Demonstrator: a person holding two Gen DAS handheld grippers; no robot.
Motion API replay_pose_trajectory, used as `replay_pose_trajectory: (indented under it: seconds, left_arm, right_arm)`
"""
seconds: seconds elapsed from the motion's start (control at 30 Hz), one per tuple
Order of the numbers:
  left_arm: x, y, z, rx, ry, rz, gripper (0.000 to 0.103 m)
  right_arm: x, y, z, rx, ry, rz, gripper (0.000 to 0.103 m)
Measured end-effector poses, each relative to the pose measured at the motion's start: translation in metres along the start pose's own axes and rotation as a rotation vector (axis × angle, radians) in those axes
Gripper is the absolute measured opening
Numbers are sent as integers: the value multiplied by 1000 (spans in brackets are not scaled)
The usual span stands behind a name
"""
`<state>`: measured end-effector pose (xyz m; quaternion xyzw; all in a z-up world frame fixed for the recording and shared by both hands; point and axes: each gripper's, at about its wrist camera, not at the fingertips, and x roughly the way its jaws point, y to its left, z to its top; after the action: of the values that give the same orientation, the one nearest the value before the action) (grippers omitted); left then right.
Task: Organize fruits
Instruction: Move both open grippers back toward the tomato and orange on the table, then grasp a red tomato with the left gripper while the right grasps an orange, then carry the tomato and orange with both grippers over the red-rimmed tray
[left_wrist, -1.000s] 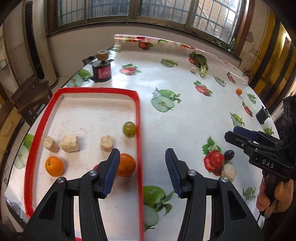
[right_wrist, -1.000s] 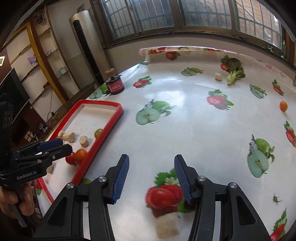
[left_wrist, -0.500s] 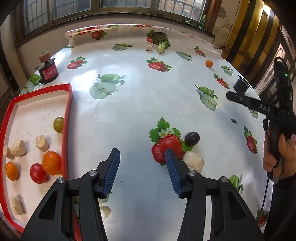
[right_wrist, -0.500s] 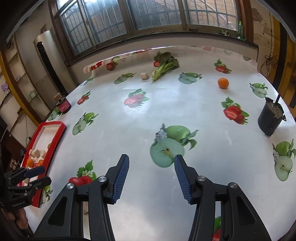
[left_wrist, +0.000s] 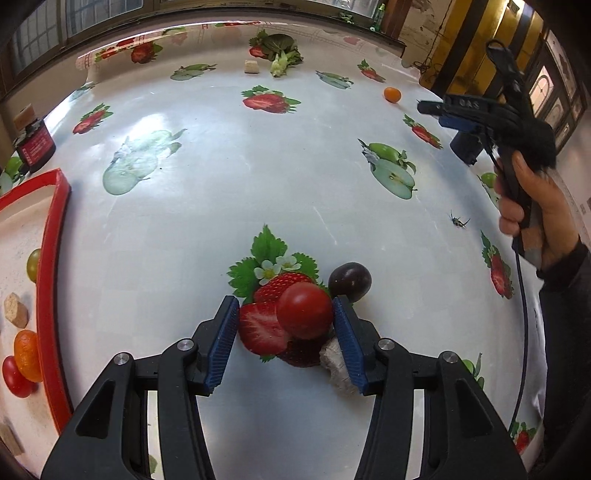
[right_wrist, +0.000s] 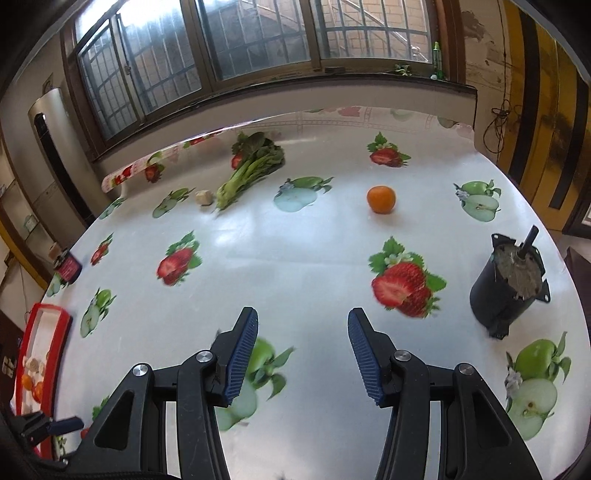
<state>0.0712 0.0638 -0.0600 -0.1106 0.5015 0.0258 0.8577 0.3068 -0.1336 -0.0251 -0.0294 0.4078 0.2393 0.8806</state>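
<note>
- A red tomato (left_wrist: 304, 311) is seen on the table (left_wrist: 229, 177), between the blue pads of the left gripper (left_wrist: 286, 325); it lies close to the right pad, while a gap is left at the left pad.
- The left gripper's jaws are spread wide and nothing is gripped yet.
- A dark plum (left_wrist: 349, 281) is found just beyond the right pad, beside the tomato; whether the two touch cannot be told.
- A pale chunk (left_wrist: 338, 365) is partly hidden under the same finger, near the table's near edge.
- The red tray (left_wrist: 55, 266) is placed at the table's left edge; a green grape (left_wrist: 33, 263), a beige chunk (left_wrist: 16, 314), an orange fruit (left_wrist: 27, 354) and a second tomato (left_wrist: 14, 376) are held in it.
- An orange (right_wrist: 381, 199) is seen alone toward the far right of the table, well apart from the tray.
- Leafy greens (right_wrist: 251, 166) and a small cube (right_wrist: 204, 196) are laid near the far edge.
- A black motor (right_wrist: 509, 288) is stood upright near the right edge, and a red-labelled can (left_wrist: 33, 146) by the tray's far corner.
- The right gripper (right_wrist: 301, 350) is held above the table, pointed toward the far edge; its jaws are wide apart and empty.
- In the left view the right hand (left_wrist: 532, 199) is seen wrapped round its handle, raised over the right edge.
</note>
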Motion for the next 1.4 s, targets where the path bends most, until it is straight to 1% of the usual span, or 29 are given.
replay_pose_trajectory:
  seconds: [0.03, 0.1, 0.13, 0.17, 0.2, 0.23, 0.3, 0.33, 0.37, 0.47, 0.5, 0.53, 0.57, 0.63, 0.73, 0.9, 1.13, 1.3, 1.4]
  left_arm:
    - [2, -2, 0, 6, 3, -5, 51]
    - [2, -3, 0, 17, -12, -11, 49]
    - [2, -2, 0, 17, -17, -25, 44]
    - [2, 0, 0, 11, -18, -55, 35]
    - [1, 2, 0, 2, -16, -85, 32]
    - [0, 3, 1, -5, -15, -99, 29]
    - [-2, 2, 2, 2, -24, -88, 28]
    - [-3, 2, 2, 8, -29, -64, 28]
    - [-3, 3, 2, 11, -32, -56, 28]
    - [-3, 11, 1, -13, -29, -87, 28]
    - [-3, 12, 1, -16, -31, -90, 28]
    - [-3, 14, 1, -18, -34, -92, 28]
    - [-3, 14, 0, -19, -36, -94, 28]
    - [-4, 14, -1, -16, -43, -91, 28]
    - [-7, 14, -3, -10, -50, -91, 28]
    - [-22, 16, -7, -18, -74, -72, 28]
    - [-51, 29, -15, -61, -126, -18, 28]
    - [-73, 38, -23, -92, -169, 19, 28]
    - [-83, 44, -30, -113, -188, 43, 28]
  right_arm:
    - [9, -9, 8, 22, -4, -22, 53]
    - [27, -29, 25, 88, -5, -32, 53]
    - [36, -38, 33, 116, -3, -40, 53]
    - [44, -45, 41, 135, -6, -48, 53]
    - [52, -51, 49, 148, -8, -52, 53]
    - [60, -54, 56, 153, -9, -59, 53]
    - [77, -57, 71, 143, 1, -86, 53]
    - [86, -58, 77, 135, 7, -115, 53]
    - [94, -60, 83, 136, 10, -134, 53]
    - [121, -71, 93, 149, 55, -174, 52]
    - [131, -74, 94, 153, 85, -182, 50]
    - [135, -77, 92, 155, 100, -181, 42]
    - [133, -75, 92, 129, 79, -193, 27]
    - [127, -69, 86, 98, 81, -193, 27]
    - [101, -50, 70, 45, 46, -169, 27]
    - [45, -5, 27, -25, 29, -42, 27]
    - [-24, 53, -42, -59, 37, 136, 27]
    - [-65, 92, -82, -77, 38, 233, 27]
    - [-90, 114, -100, -94, 26, 279, 27]
